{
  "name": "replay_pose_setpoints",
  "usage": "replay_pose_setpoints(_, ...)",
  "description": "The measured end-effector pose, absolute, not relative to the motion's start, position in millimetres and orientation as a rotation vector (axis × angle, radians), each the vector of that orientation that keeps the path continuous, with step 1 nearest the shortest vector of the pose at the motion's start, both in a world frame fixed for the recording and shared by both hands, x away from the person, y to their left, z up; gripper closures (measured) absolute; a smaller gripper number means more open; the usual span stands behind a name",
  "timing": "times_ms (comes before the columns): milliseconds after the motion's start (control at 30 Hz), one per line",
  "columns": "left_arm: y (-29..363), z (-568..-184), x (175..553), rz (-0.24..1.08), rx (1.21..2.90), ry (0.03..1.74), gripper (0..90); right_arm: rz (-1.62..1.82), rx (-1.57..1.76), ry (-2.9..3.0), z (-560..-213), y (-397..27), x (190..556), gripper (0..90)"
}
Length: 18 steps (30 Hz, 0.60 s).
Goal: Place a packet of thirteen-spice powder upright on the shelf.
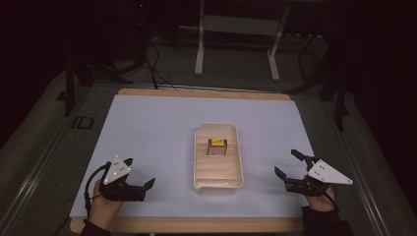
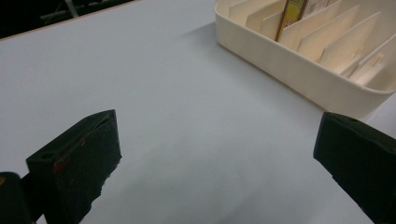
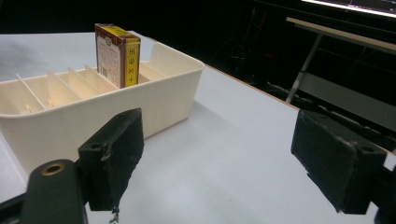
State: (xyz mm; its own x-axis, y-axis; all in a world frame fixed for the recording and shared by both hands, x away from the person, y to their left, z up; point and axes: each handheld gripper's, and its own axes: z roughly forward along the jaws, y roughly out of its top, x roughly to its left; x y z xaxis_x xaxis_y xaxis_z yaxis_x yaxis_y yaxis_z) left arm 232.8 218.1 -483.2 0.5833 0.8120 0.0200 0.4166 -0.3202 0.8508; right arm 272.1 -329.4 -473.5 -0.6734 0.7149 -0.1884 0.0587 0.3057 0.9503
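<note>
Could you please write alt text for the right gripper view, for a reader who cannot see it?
A small red and yellow box stands upright in a slot of a cream divided tray on a pale table. The open right claw frames the foreground, its black jaws wide apart and holding nothing.

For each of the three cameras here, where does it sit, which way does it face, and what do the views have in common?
High view: above the person's side, facing forward and down on the table; both hands, the left gripper and right gripper show.
Left gripper view: rides the left gripper, looking along its open jaws across the table to the divided tray.
Right gripper view: rides the right gripper, open jaws facing the tray's other side.
Shared: all three show the tray and the small box standing in it.
</note>
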Motion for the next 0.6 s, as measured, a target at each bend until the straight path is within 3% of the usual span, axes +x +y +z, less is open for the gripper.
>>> replay_pose_setpoints(600, 216.3, -487.1, 237.9, 0.571, 1.989, 1.03, 1.1, 1.363, 0.7, 1.971, -474.7, -330.2, 273.8, 17.2)
